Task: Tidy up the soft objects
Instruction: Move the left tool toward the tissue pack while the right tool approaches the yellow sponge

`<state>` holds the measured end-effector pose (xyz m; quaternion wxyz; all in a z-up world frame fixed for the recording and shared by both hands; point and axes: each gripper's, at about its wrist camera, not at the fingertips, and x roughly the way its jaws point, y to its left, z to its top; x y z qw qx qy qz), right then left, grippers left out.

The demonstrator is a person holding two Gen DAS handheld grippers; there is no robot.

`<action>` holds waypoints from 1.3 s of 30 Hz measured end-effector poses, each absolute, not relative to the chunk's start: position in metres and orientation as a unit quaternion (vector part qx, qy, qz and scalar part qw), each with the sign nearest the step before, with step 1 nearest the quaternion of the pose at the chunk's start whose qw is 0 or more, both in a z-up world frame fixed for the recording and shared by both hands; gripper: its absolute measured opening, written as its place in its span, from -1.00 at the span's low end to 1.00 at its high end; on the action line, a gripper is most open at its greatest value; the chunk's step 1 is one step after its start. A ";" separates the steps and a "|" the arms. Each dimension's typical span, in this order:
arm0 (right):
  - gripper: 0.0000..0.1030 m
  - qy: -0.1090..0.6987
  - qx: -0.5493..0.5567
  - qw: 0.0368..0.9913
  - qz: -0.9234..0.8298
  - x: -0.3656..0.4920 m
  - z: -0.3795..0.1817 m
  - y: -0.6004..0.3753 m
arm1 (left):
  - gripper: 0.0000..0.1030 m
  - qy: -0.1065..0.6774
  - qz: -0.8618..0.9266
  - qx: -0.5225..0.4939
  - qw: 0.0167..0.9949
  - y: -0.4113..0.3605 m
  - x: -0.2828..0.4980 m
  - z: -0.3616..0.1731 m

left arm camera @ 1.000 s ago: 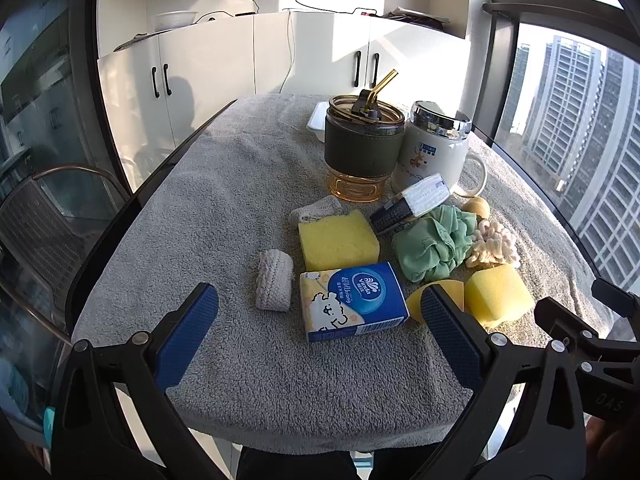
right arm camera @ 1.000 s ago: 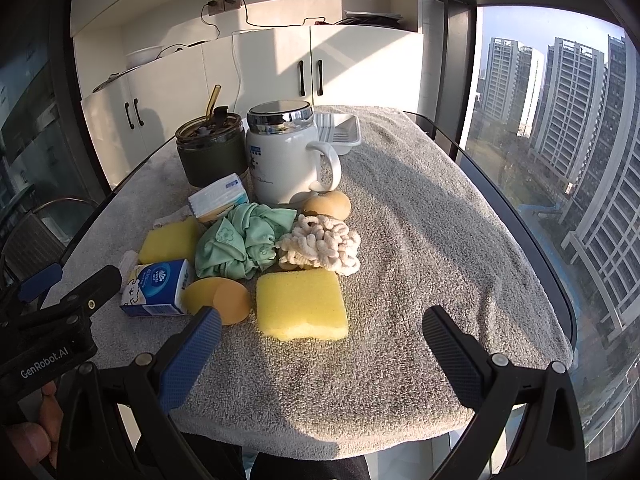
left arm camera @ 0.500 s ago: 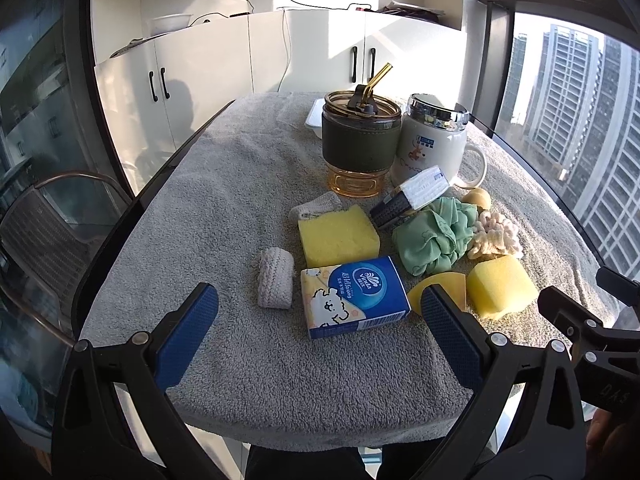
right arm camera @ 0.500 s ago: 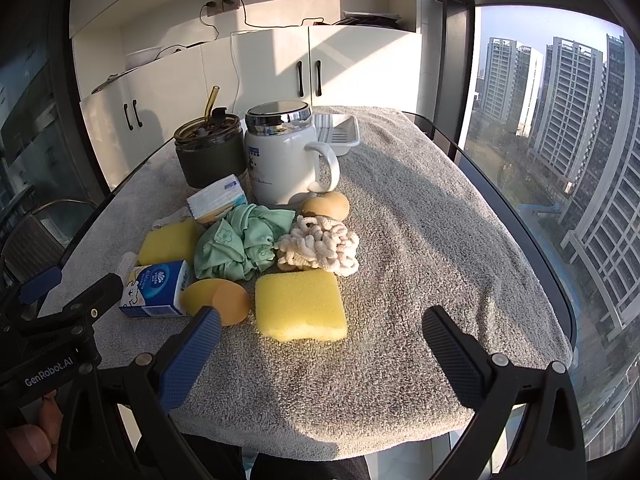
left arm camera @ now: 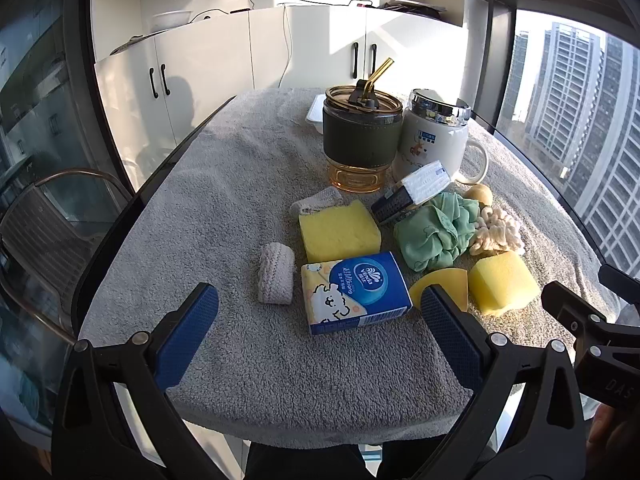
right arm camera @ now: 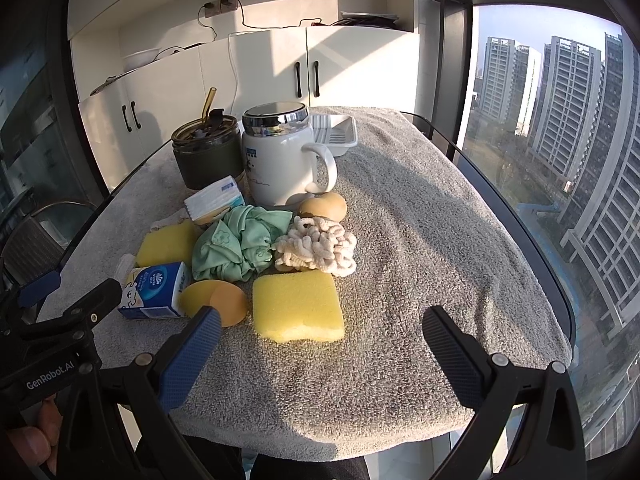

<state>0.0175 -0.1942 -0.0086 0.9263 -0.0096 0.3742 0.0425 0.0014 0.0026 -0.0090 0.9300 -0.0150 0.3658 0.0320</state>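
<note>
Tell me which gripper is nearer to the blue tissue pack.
Left. The left gripper hangs open right before the blue tissue pack; the right gripper faces the yellow sponge, further right.

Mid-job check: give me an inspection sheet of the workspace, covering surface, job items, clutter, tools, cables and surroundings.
Surface: table under a grey towel.
Job's things: two yellow sponges, green cloth, cream chenille bundle, knitted roll, orange round pads, all loose on the towel.
Clutter: blue tissue pack, white mug, green-sleeved tumbler, white tray.
Tools: left tool open, empty; right tool open, empty.
Cables: cords from a wall socket over the cabinets.
Surroundings: white cabinets, windows, a chair on the left.
</note>
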 end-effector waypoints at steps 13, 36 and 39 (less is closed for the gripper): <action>1.00 0.374 -0.009 0.926 0.042 0.017 -0.009 -0.195 | 1.00 0.368 0.027 -0.018 0.929 0.002 0.001 -0.009; 1.00 0.398 -0.012 0.916 0.046 0.033 -0.029 -0.202 | 1.00 0.399 0.000 -0.017 0.917 0.009 0.014 -0.029; 1.00 0.407 -0.025 0.911 0.057 0.042 -0.035 -0.197 | 1.00 0.415 -0.023 -0.007 0.909 0.005 0.018 -0.038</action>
